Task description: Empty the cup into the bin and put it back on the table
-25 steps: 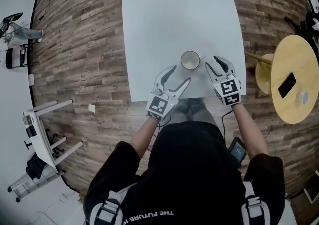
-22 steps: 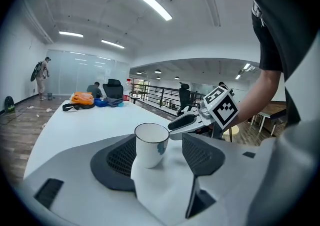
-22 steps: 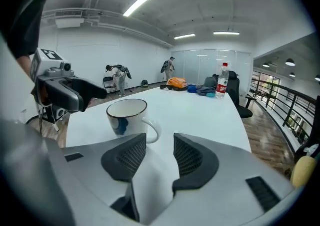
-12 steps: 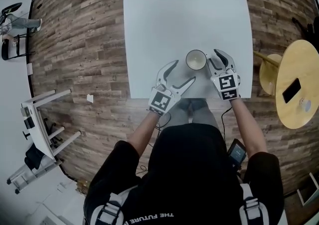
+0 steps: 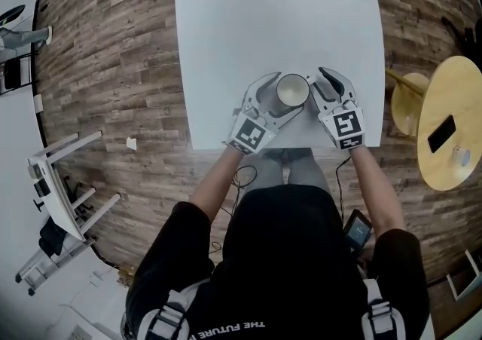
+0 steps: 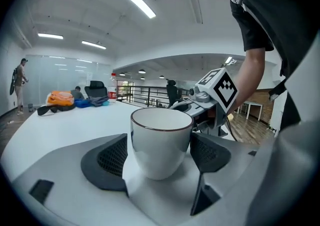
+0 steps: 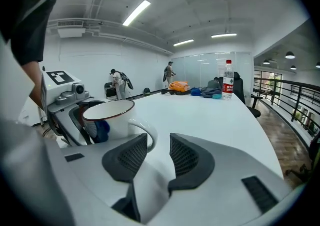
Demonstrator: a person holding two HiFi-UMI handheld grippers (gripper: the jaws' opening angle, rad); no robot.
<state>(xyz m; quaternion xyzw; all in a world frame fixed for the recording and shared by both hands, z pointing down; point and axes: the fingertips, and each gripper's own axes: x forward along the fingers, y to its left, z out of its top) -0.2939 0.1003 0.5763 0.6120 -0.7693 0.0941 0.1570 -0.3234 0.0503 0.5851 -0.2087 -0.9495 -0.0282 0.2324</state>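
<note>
A white cup (image 5: pixel 292 91) with a dark rim stands upright near the front edge of the white table (image 5: pixel 279 14). My left gripper (image 5: pixel 281 99) is around it. In the left gripper view the cup (image 6: pixel 161 137) stands between the pads (image 6: pixel 107 160), and the jaws of that gripper (image 6: pixel 159 146) are opening wide. My right gripper (image 5: pixel 326 84) rests just to the cup's right. In the right gripper view its jaws (image 7: pixel 159 146) are a narrow gap apart with nothing between them, and the cup's handle (image 7: pixel 148 137) lies just beyond the left pad.
A round wooden side table (image 5: pixel 452 157) with a phone (image 5: pixel 440 133) stands to the right, a stool (image 5: pixel 405 105) beside it. A white frame (image 5: pixel 60 195) lies on the wooden floor at left. A bottle (image 7: pixel 228 77) and bags (image 7: pixel 179 86) sit at the table's far end.
My left gripper has moved forward and right from beside the cup until its jaws, spread wider, stand on both sides of it. The right gripper stays by the cup.
</note>
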